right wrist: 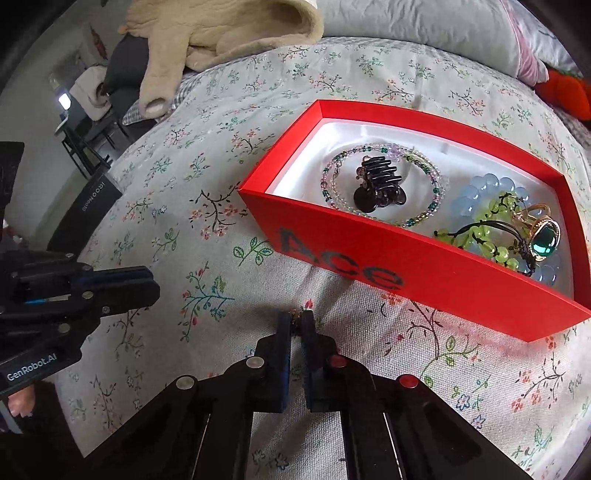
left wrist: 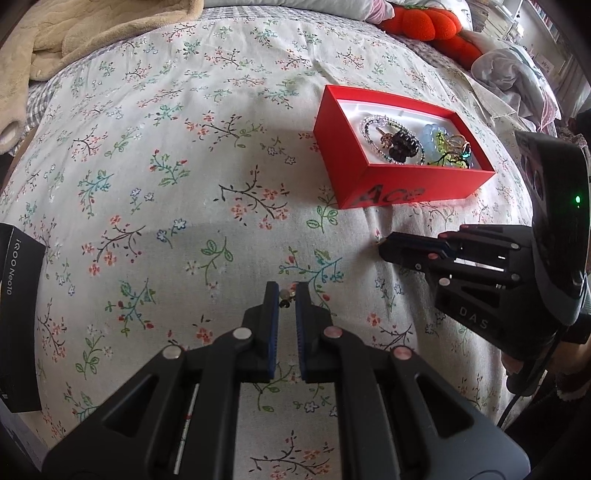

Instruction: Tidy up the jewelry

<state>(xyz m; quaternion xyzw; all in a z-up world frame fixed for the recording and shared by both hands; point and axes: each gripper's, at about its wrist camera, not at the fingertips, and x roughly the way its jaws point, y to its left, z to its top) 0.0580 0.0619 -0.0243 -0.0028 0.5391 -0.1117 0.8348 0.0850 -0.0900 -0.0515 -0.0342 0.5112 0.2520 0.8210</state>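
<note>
A red open box (left wrist: 406, 184) (right wrist: 369, 266) lies on the flowered bedspread. It holds a clear bead bracelet (right wrist: 436, 184), a black hair claw (right wrist: 376, 184), blue beads (right wrist: 476, 192), green beads (right wrist: 491, 225) and a gold ring with a teal stone (right wrist: 545, 240). My left gripper (left wrist: 287, 291) (right wrist: 151, 282) is shut on a tiny beaded piece of jewelry (left wrist: 284, 295) just above the bedspread. My right gripper (right wrist: 296, 319) (left wrist: 386, 246) points down at the bedspread in front of the box, its tips shut on a tiny gold piece (right wrist: 295, 314).
A black phone box (left wrist: 18, 314) (right wrist: 88, 206) lies at the bed's left edge. A beige plush blanket (left wrist: 74, 37) (right wrist: 221, 33) is bunched at the far left, and an orange plush toy (left wrist: 424, 22) and pillows at the far right.
</note>
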